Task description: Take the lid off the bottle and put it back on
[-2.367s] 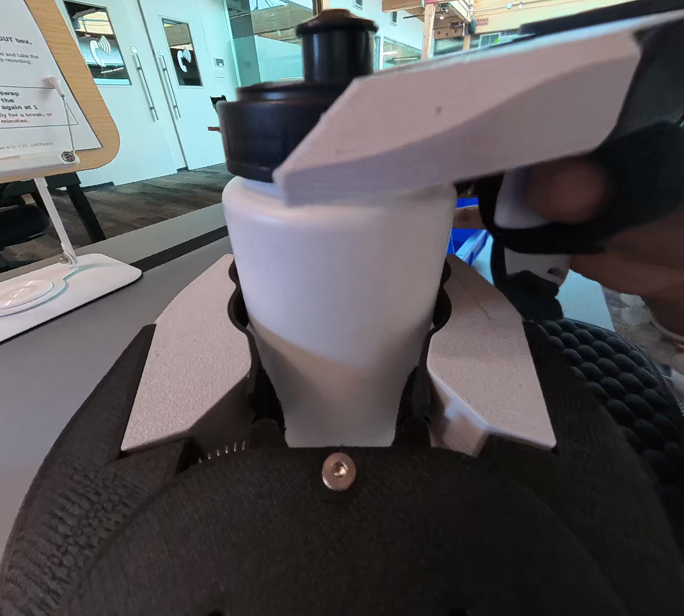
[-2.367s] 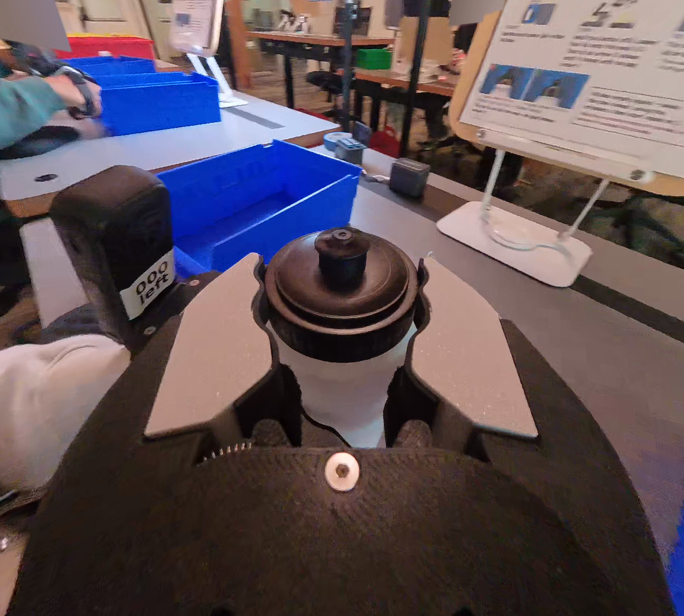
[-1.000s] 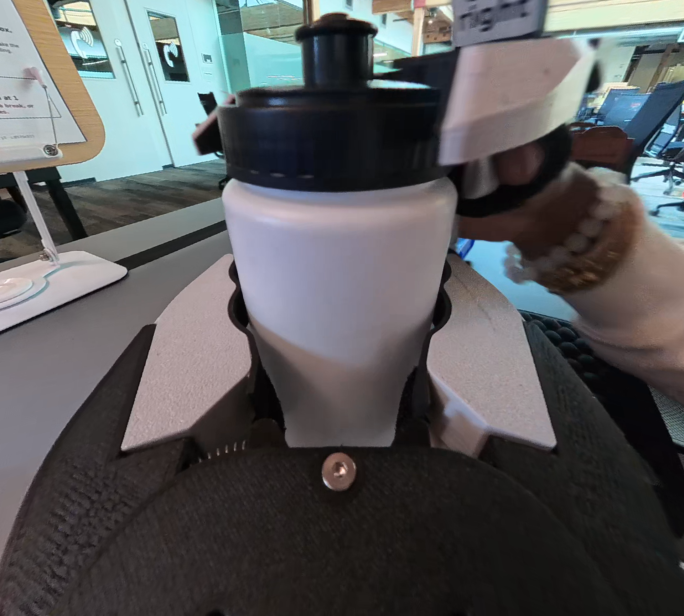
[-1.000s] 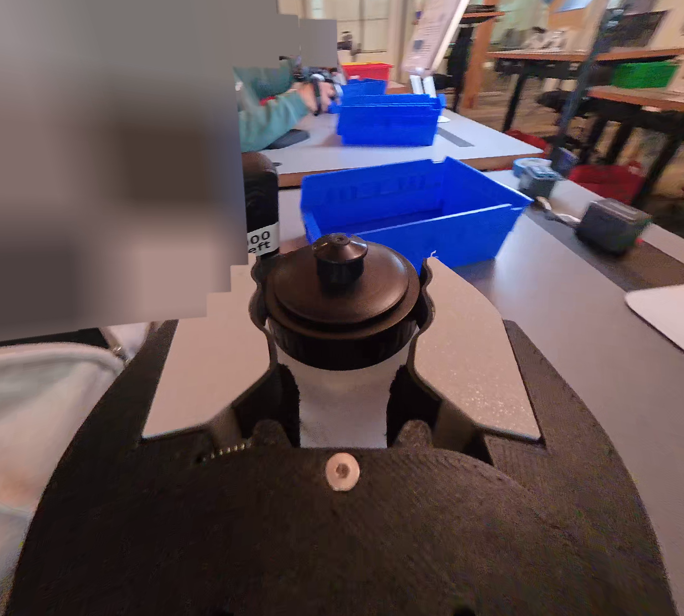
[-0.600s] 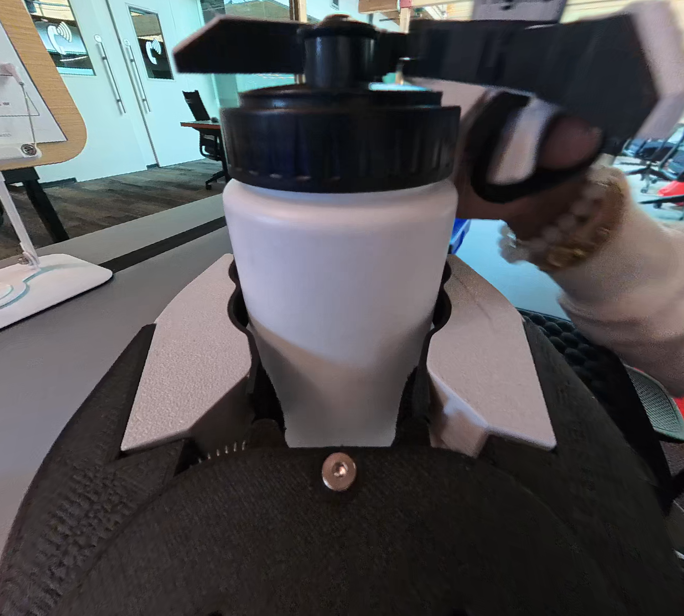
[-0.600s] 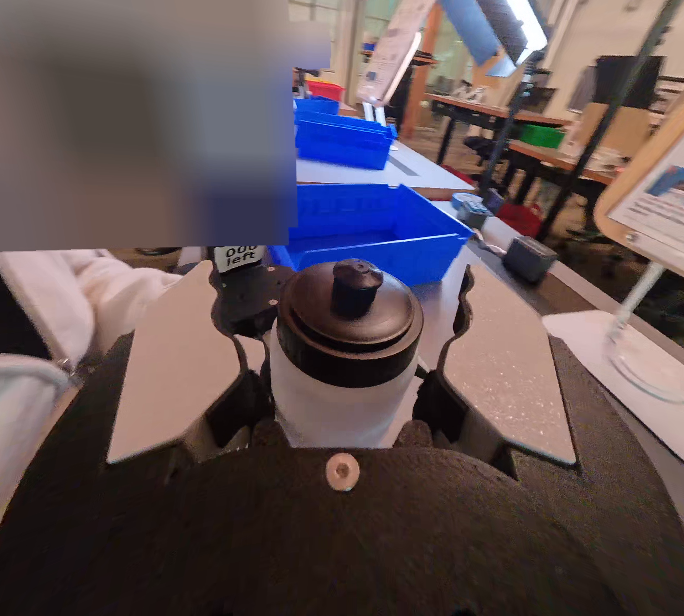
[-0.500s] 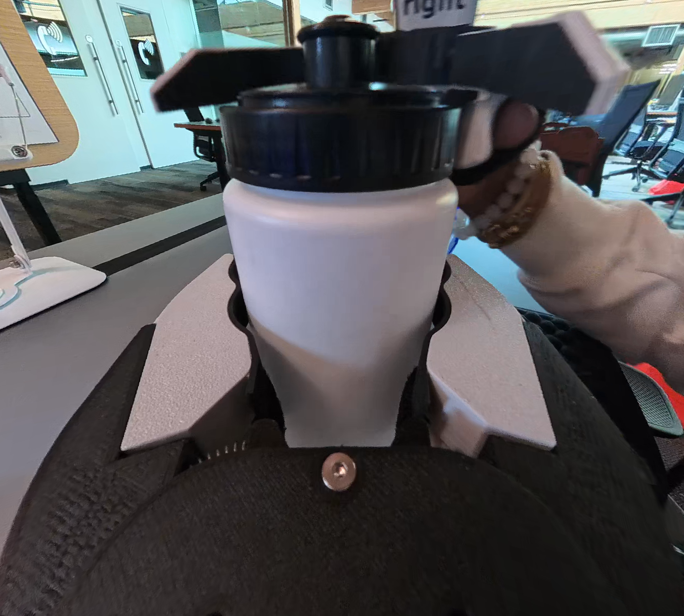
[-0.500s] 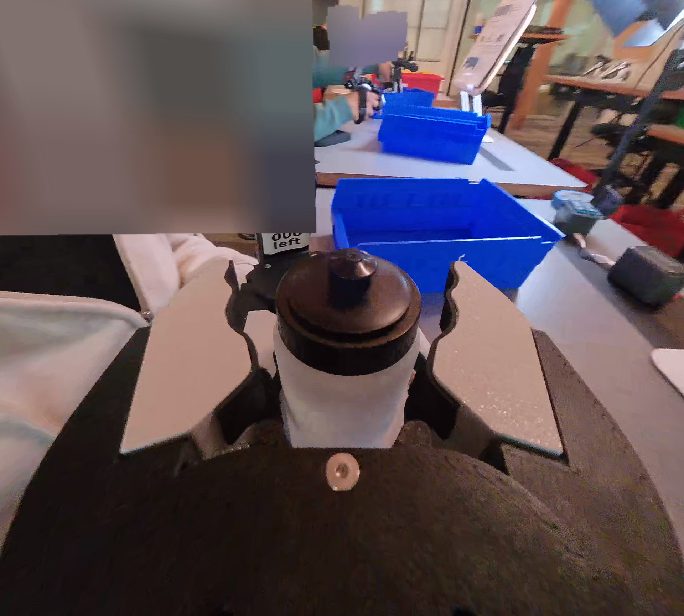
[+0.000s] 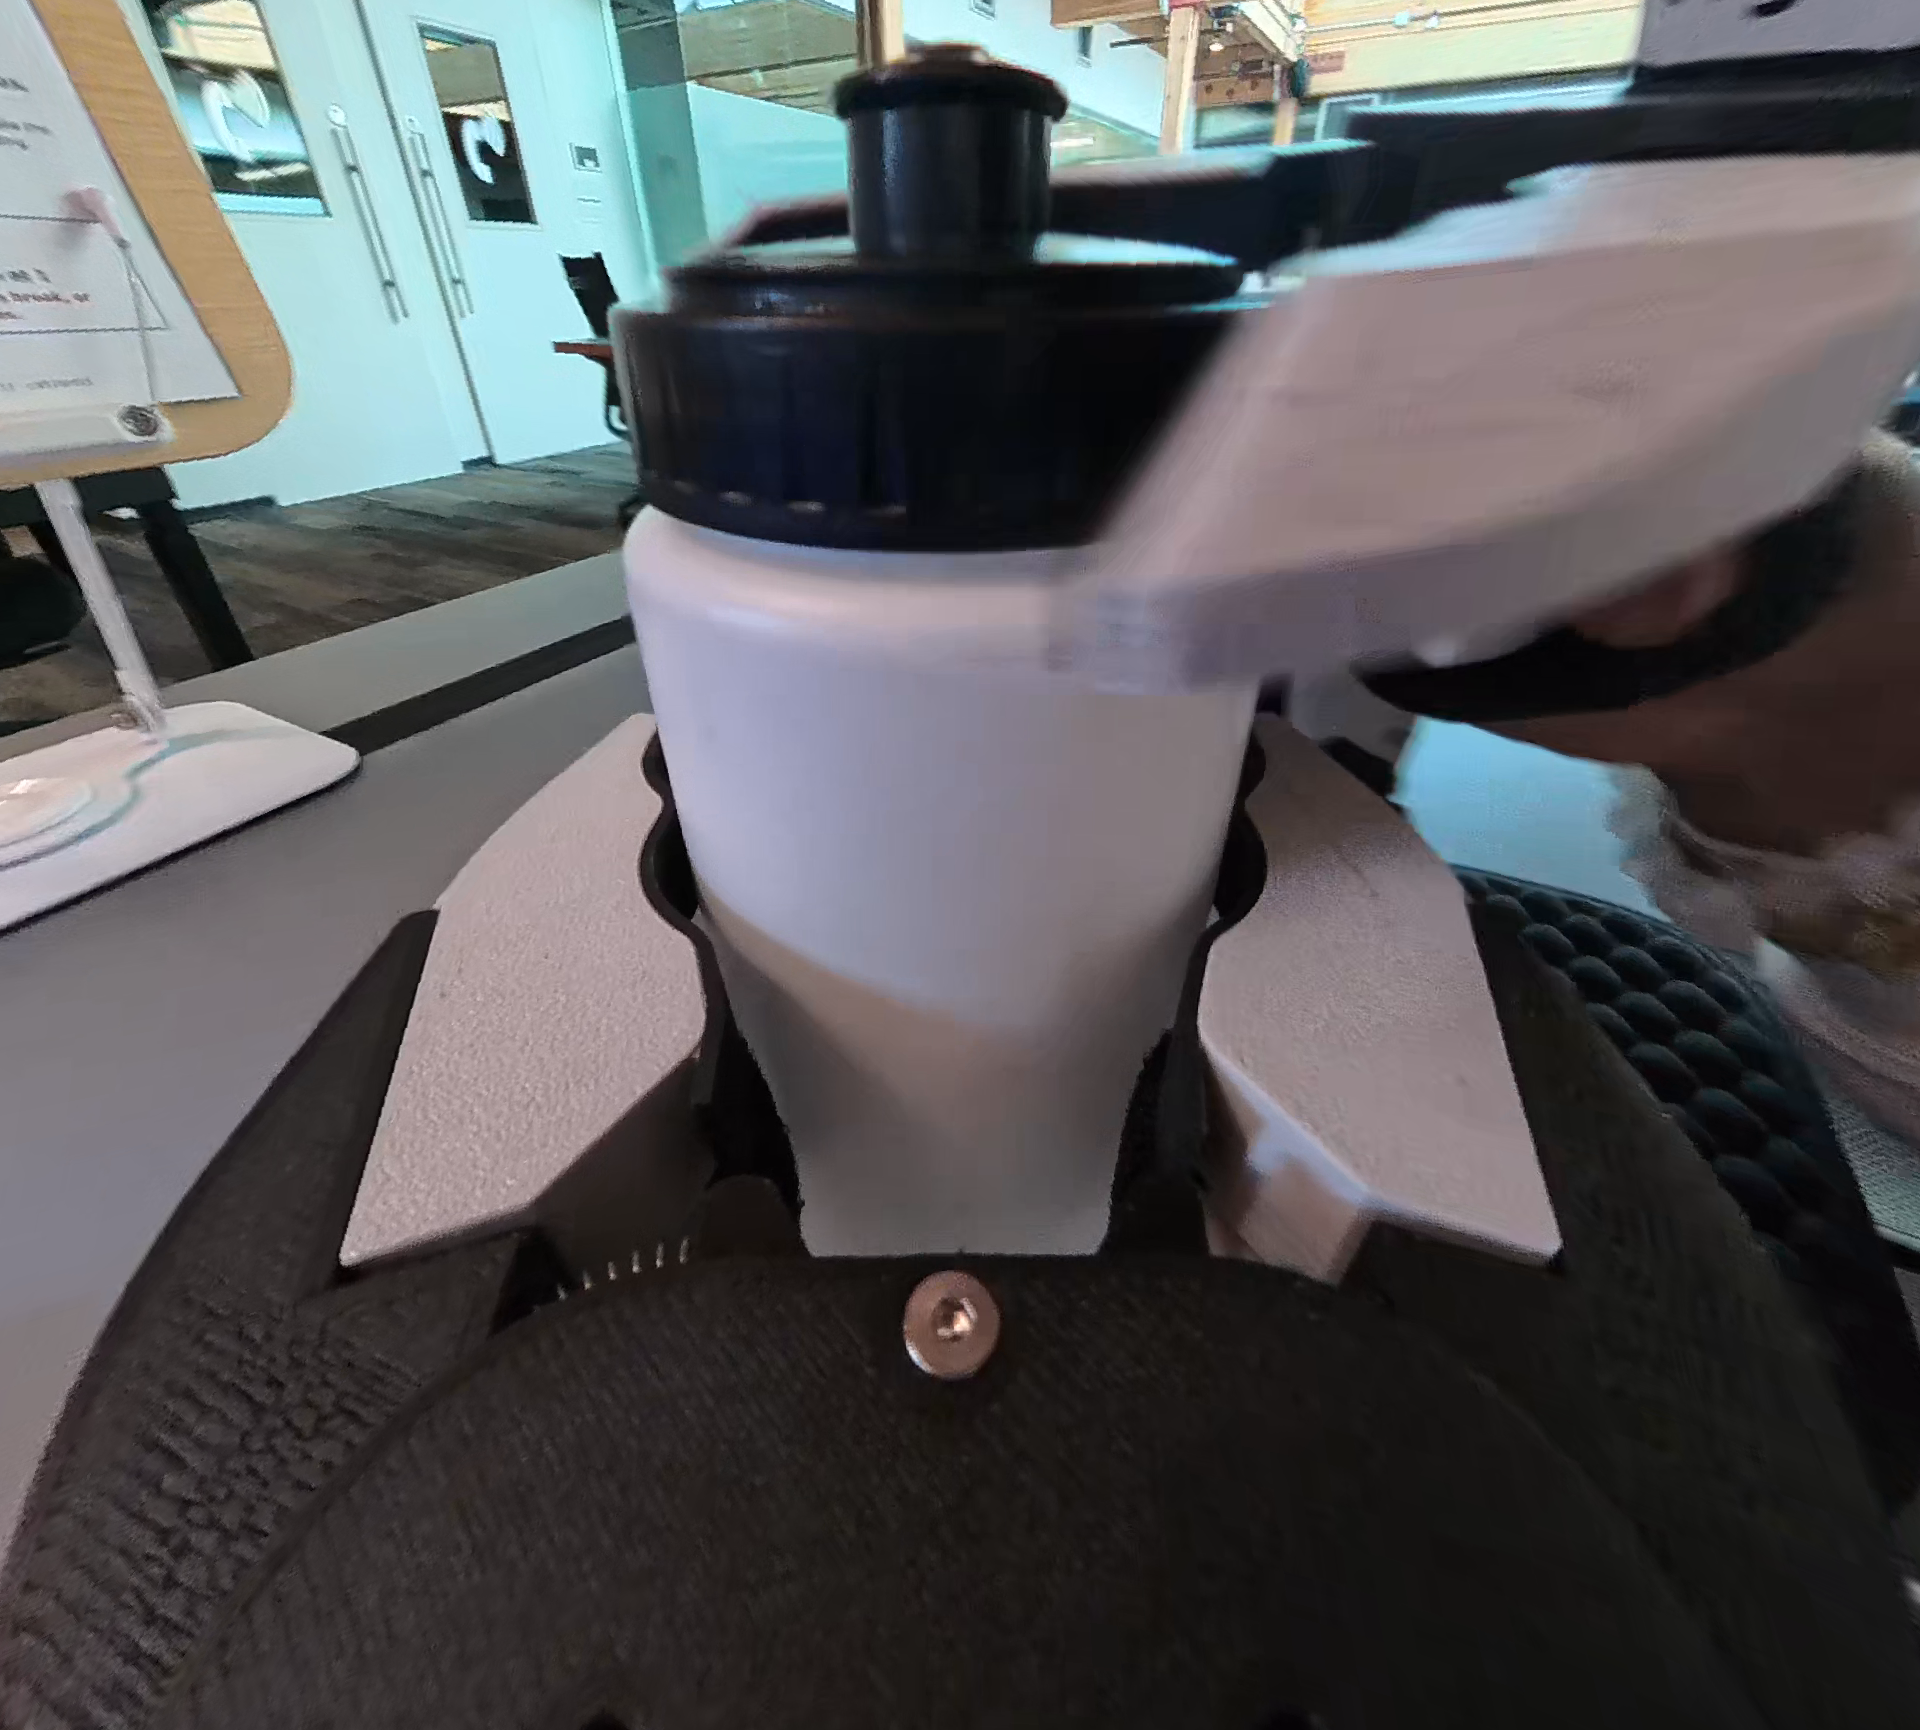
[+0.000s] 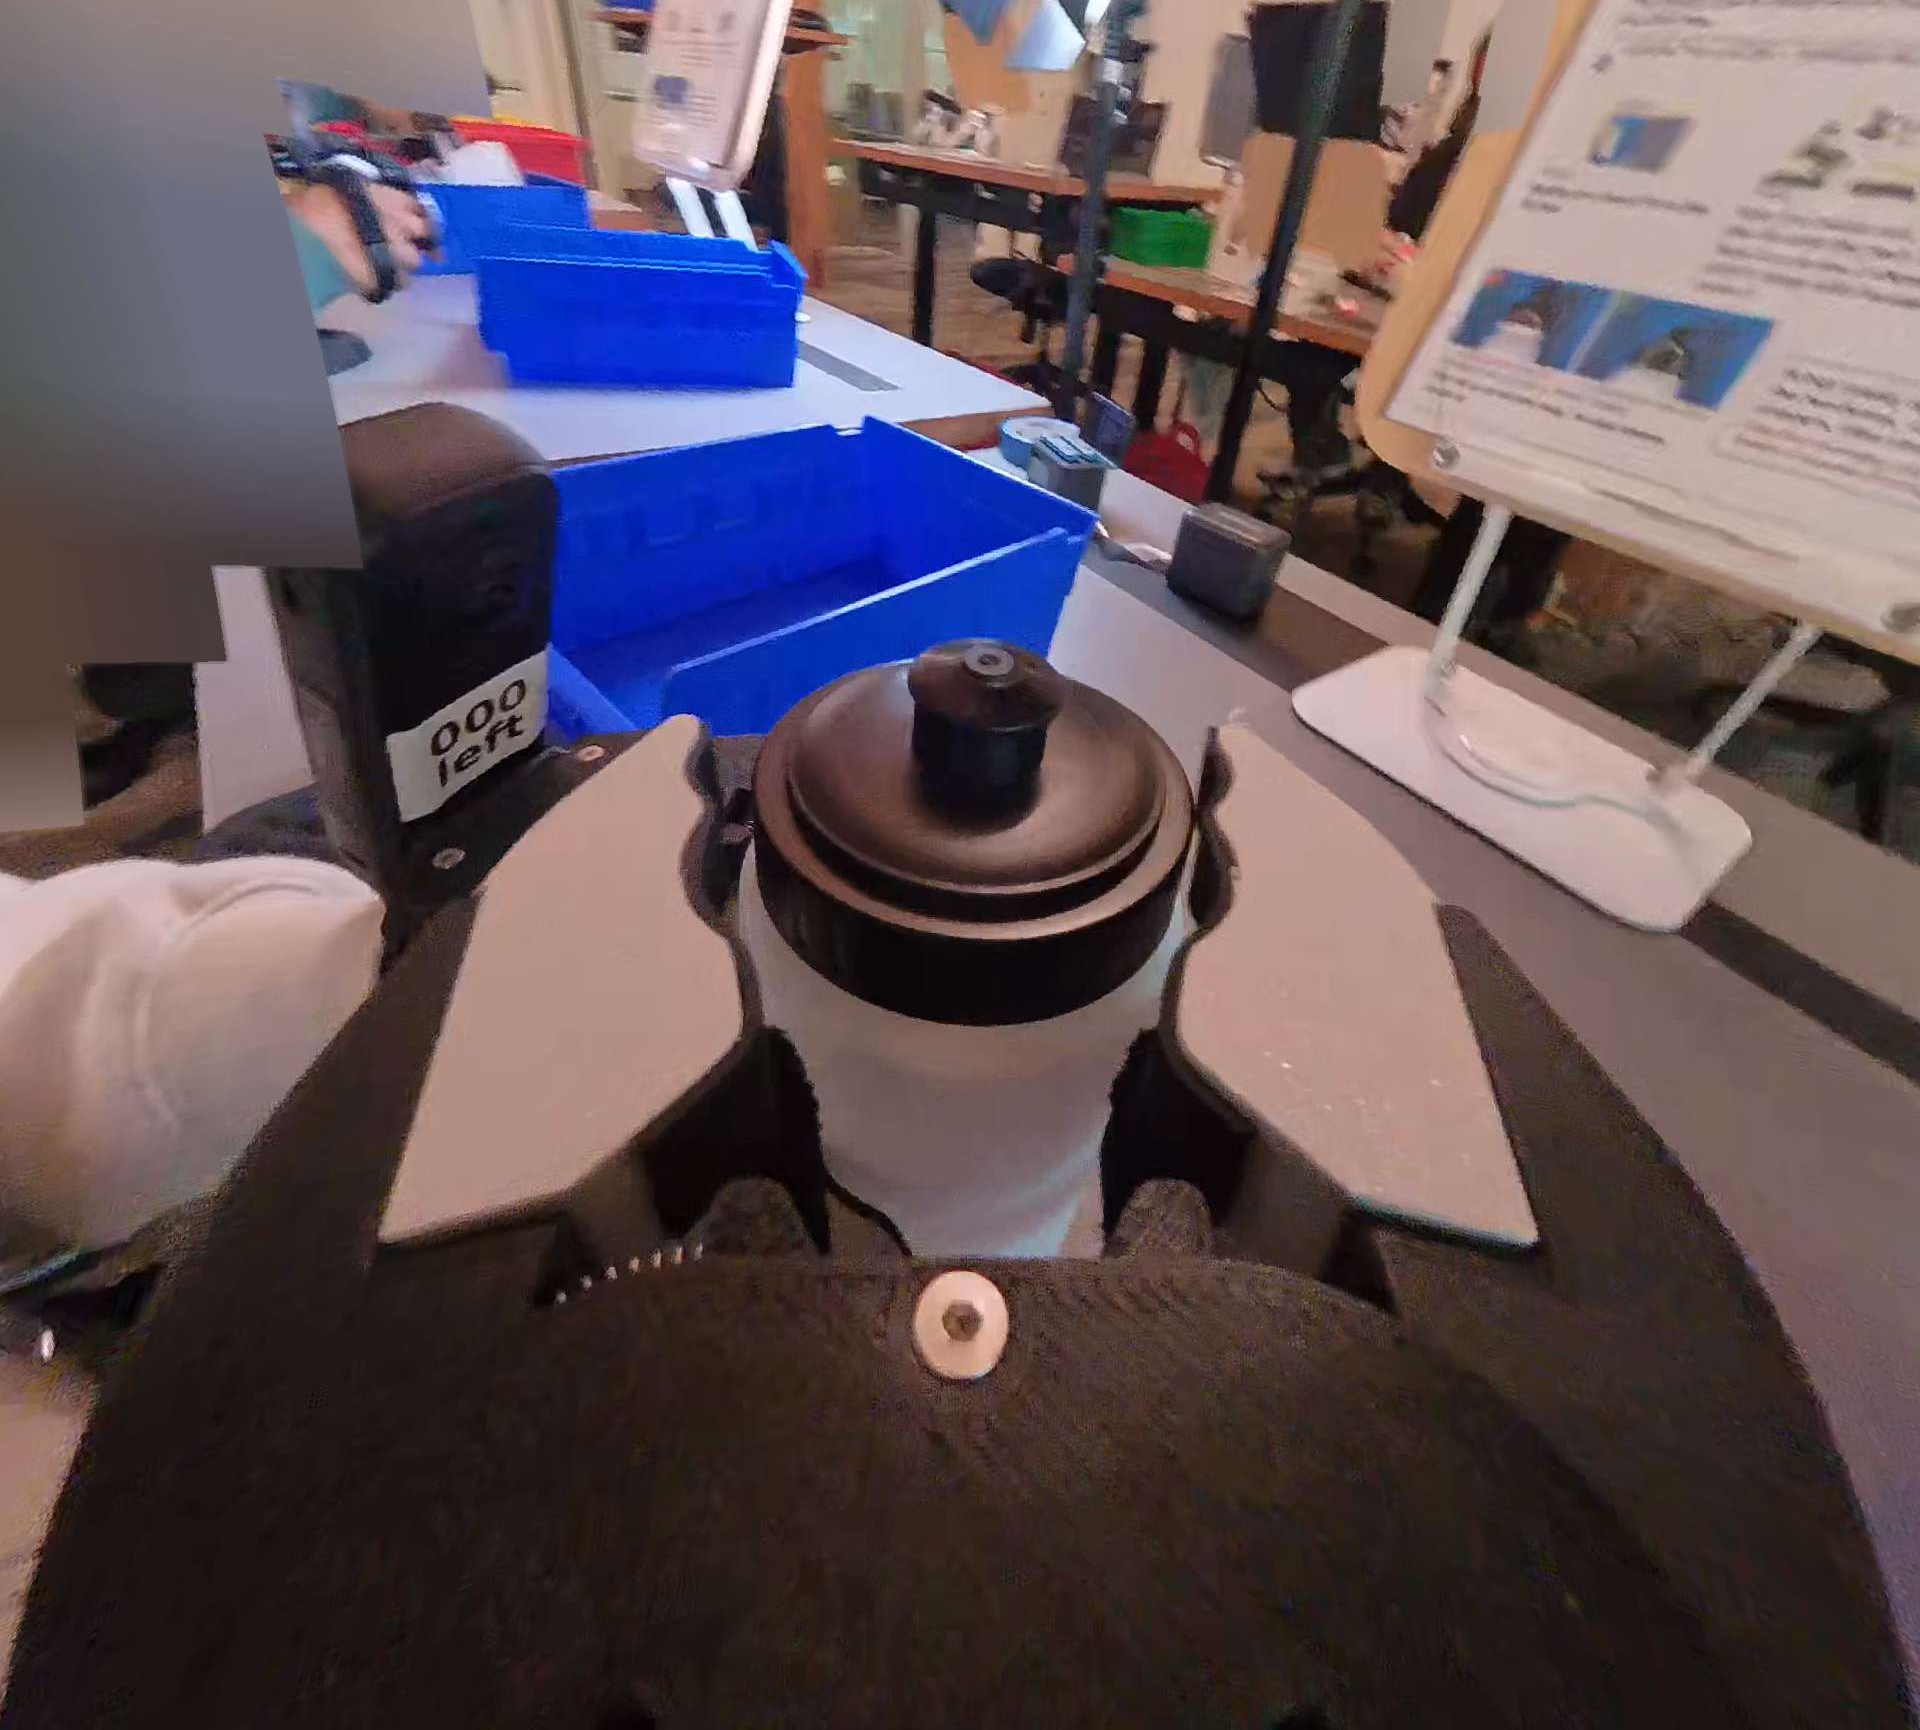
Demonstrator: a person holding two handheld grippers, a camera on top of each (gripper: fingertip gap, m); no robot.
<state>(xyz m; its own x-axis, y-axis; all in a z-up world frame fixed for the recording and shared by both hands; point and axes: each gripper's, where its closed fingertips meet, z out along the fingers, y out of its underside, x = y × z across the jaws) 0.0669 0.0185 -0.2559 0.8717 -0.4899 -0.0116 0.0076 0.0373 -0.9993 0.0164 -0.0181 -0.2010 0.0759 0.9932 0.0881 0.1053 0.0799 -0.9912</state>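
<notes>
bottle (image 9: 935, 797): white body, upright, clamped between the two fingers of your left gripper (image 9: 951, 859).
lid (image 10: 971, 859): black, with a spout on top, seated on the bottle neck.
right gripper (image 10: 961, 849): your fingers sit on either side of the lid rim, closed against it.
table (image 10: 1714, 1036): grey surface under the bottle.
blue bin (image 10: 821, 558): on the table just behind the bottle, open top.
sign stand (image 10: 1538, 787): white base on the table to the right of the lid, well apart from it.
</notes>
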